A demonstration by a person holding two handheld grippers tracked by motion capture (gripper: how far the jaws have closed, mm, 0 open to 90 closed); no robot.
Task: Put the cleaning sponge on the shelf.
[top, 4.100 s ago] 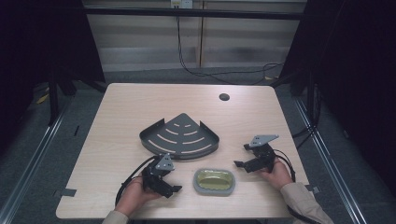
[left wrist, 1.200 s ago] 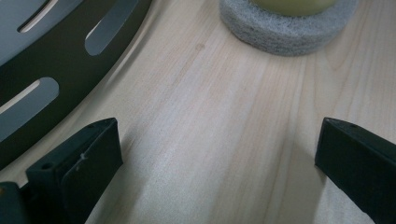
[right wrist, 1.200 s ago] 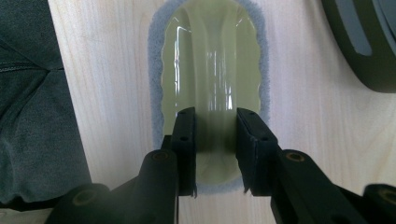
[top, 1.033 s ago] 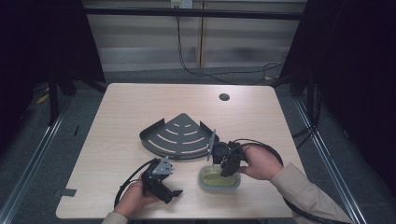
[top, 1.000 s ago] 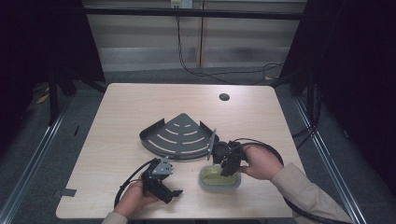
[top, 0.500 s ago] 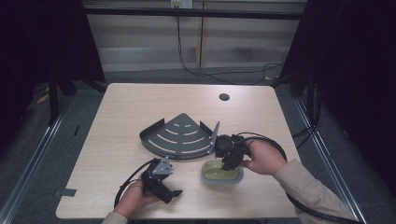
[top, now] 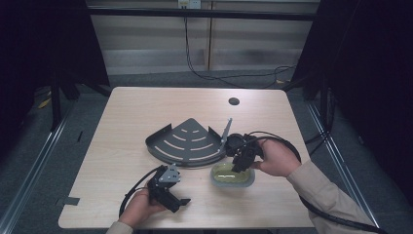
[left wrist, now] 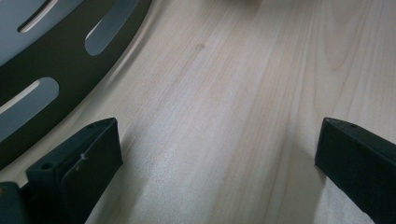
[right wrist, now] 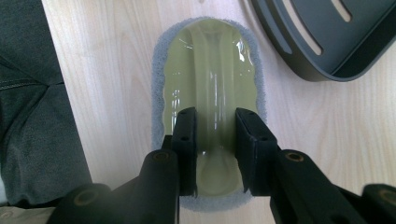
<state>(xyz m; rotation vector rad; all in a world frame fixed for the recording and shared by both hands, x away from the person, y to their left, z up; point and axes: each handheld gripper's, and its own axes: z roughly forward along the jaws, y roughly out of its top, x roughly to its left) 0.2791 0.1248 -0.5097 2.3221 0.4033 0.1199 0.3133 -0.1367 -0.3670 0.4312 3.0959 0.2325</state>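
An oval scrubber (top: 233,175) with a grey sponge rim and a glossy yellow-green top lies near the table's front, right of centre. My right gripper (top: 242,163) points down at it. In the right gripper view the gripper (right wrist: 216,116) is shut on the raised middle ridge of the scrubber (right wrist: 205,56), one jaw on each side. A dark grey slotted corner shelf (top: 187,141) lies flat mid-table, just left of that gripper. My left gripper (top: 175,200) rests low at the front left. Its jaws stand wide open over bare wood (left wrist: 218,128), beside the shelf's curved edge (left wrist: 56,60).
A small round hole (top: 234,101) sits in the wooden table (top: 136,112) toward its back right. Black cables trail from both grippers. Grey clothing (right wrist: 37,140) fills the left of the right gripper view, beyond the table's front edge.
The right gripper, shut on the scrubber, has carried it slightly away from the front edge and to the right, rising a little. The left gripper has stayed put.
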